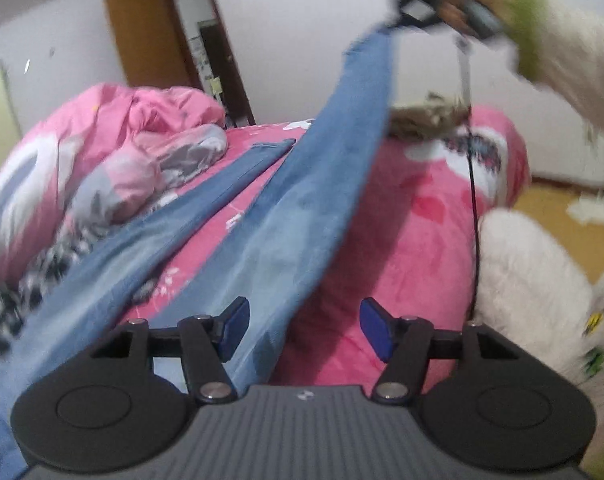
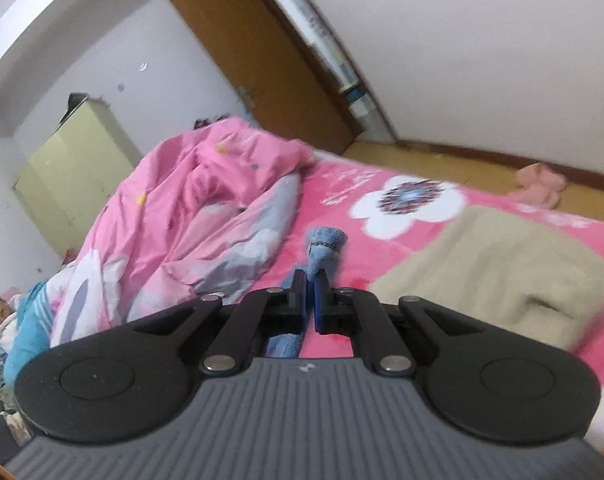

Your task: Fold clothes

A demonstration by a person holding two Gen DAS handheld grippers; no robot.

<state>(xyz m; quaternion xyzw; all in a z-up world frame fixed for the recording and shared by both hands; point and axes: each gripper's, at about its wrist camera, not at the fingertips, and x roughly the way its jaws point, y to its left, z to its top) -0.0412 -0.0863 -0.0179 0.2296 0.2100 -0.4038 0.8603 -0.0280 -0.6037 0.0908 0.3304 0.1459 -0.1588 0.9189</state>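
Note:
A pair of blue jeans (image 1: 285, 216) lies on the pink flowered bed cover (image 1: 402, 240). One leg lies flat on the bed. The other leg is lifted up to the upper right by my right gripper (image 1: 402, 20), which is shut on its hem. In the right wrist view my right gripper (image 2: 309, 292) is shut on the blue hem (image 2: 324, 248). My left gripper (image 1: 302, 328) is open, low over the jeans near the waist end, its left pad (image 1: 233, 326) over the denim.
A crumpled pink duvet (image 1: 101, 152) is heaped on the bed's left. A folded beige garment (image 2: 498, 268) lies on the right of the bed. A white fluffy thing (image 1: 530, 280) is at the bed's right edge. A wooden door (image 2: 261, 60) and yellow cabinet (image 2: 73, 168) stand behind.

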